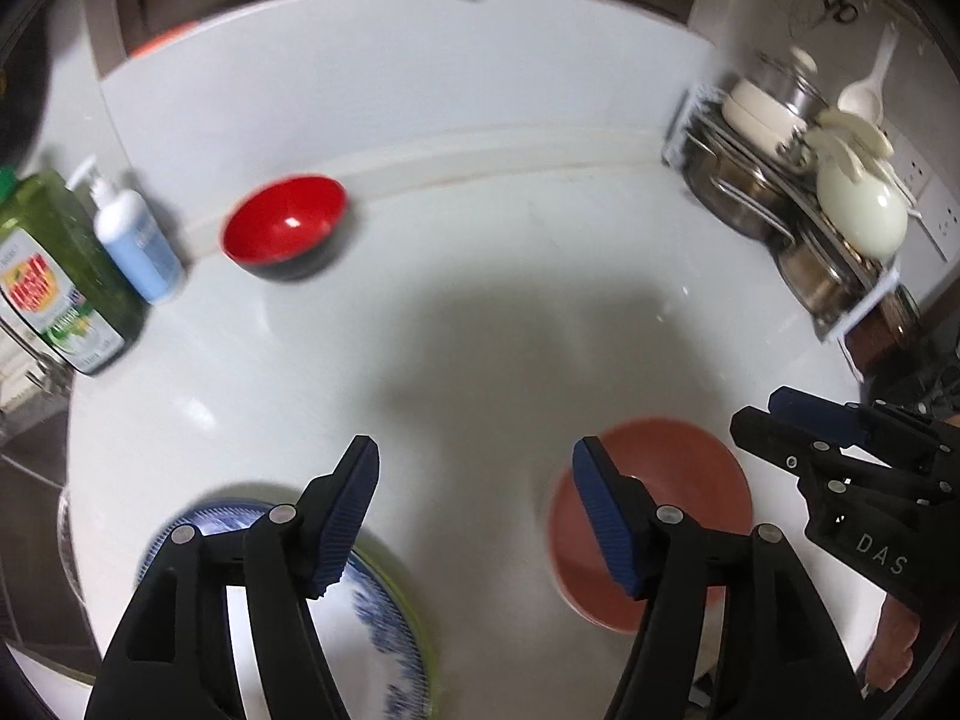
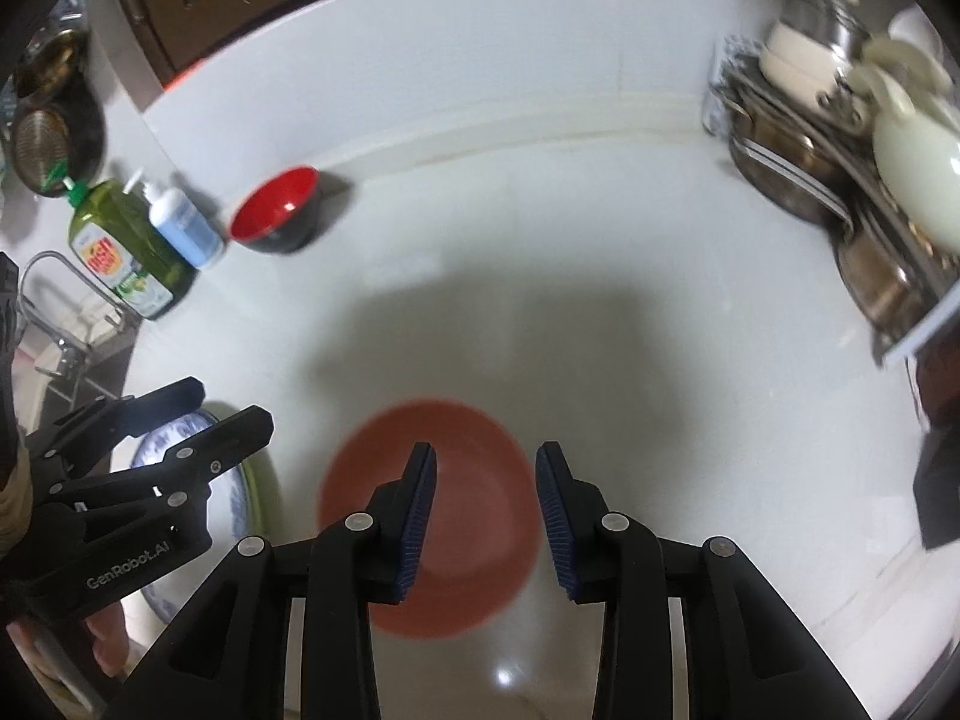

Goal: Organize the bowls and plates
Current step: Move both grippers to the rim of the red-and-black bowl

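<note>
1. Right now we hold both grippers above a white counter [image 1: 480,300], each with its jaws spread and nothing between them: the left gripper [image 1: 474,510] with a wide gap, the right gripper [image 2: 485,510] with a narrower one.
2. Under our right gripper lies a brownish-red plate [image 2: 474,432], flat on the counter; in the left wrist view the same plate [image 1: 690,480] sits just beside our left gripper's right-hand finger.
3. Below our left gripper lies a blue-and-white plate [image 1: 384,600] with a greenish rim under it, close to the counter's near-left edge; whether that rim is a second plate we cannot tell.
4. A red bowl [image 1: 285,228] with a black outside stands upright near the back wall, well apart from both plates.
5. Between the bowl and the plates the counter is bare, shaded only by our shadow.
6. On the left edge stand a green soap bottle [image 1: 54,276] and a blue pump bottle [image 1: 138,240], touching or nearly so; a tap [image 2: 54,282] shows beyond them.
7. At the right edge a dish rack [image 1: 780,204] holds steel pots and a pale lidded pot [image 1: 858,210].
</note>
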